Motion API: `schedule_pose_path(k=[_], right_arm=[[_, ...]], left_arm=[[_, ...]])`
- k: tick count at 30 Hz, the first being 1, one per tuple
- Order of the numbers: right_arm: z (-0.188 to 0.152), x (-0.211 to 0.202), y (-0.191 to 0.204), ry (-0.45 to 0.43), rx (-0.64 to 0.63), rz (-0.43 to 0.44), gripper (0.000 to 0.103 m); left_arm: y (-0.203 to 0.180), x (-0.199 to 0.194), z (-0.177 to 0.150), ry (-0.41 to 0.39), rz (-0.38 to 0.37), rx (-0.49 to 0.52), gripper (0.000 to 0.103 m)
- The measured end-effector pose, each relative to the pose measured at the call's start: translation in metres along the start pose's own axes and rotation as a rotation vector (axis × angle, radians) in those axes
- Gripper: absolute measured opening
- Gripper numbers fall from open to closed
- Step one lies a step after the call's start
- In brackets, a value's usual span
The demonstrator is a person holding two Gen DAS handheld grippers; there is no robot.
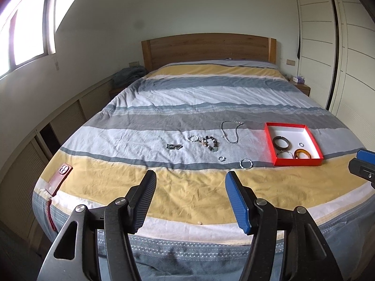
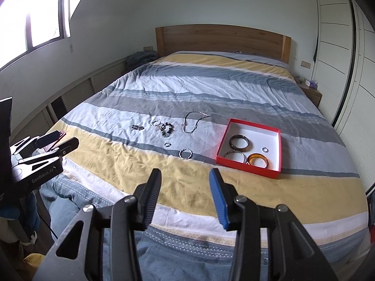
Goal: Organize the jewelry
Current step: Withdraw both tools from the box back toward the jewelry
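Observation:
A red box [image 1: 295, 162] [image 2: 248, 168] with a white floor lies on the striped bed. It holds a dark bangle [image 1: 280, 142] [image 2: 239, 143], a thin silver bangle [image 2: 233, 157], an amber bangle [image 1: 302, 153] [image 2: 257, 160] and a small ring [image 2: 264, 149]. Loose on the cover to its left lie a silver bracelet [image 1: 246, 163] [image 2: 185, 153], a small ring [image 1: 222, 158] [image 2: 167, 144], a beaded bracelet [image 1: 212, 143] [image 2: 167, 129], a chain necklace [image 1: 230, 131] [image 2: 193, 123] and a dark piece [image 1: 174, 146] [image 2: 137, 127]. My left gripper [image 1: 191, 178] and right gripper [image 2: 185, 175] are open, empty, above the bed's foot.
A red phone [image 1: 58, 178] lies at the bed's near left corner. The wooden headboard [image 1: 208, 46] is at the far end, wardrobe doors [image 1: 339, 53] on the right, low cabinets along the left wall. The right gripper's tip shows in the left wrist view [image 1: 362, 164].

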State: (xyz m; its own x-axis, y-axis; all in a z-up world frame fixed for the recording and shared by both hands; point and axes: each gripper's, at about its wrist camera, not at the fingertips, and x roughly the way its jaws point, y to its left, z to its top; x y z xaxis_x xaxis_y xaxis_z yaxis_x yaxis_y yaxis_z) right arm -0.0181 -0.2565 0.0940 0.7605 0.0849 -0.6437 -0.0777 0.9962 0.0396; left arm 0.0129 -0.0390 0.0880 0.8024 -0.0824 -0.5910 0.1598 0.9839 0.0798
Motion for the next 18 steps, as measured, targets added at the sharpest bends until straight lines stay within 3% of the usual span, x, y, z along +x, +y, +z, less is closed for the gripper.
schedule_pose_path(k=[10, 18], right_arm=[[-0.004, 0.027, -0.004, 0.044, 0.012, 0.041, 0.041], [-0.011, 0.069, -0.014, 0.117, 0.032, 0.079, 0.041]], left_arm=[[0.004, 0.021, -0.005, 0.056, 0.038, 0.003, 0.061], [-0.001, 0.067, -0.011, 0.151, 0.037, 0.012, 0.061]])
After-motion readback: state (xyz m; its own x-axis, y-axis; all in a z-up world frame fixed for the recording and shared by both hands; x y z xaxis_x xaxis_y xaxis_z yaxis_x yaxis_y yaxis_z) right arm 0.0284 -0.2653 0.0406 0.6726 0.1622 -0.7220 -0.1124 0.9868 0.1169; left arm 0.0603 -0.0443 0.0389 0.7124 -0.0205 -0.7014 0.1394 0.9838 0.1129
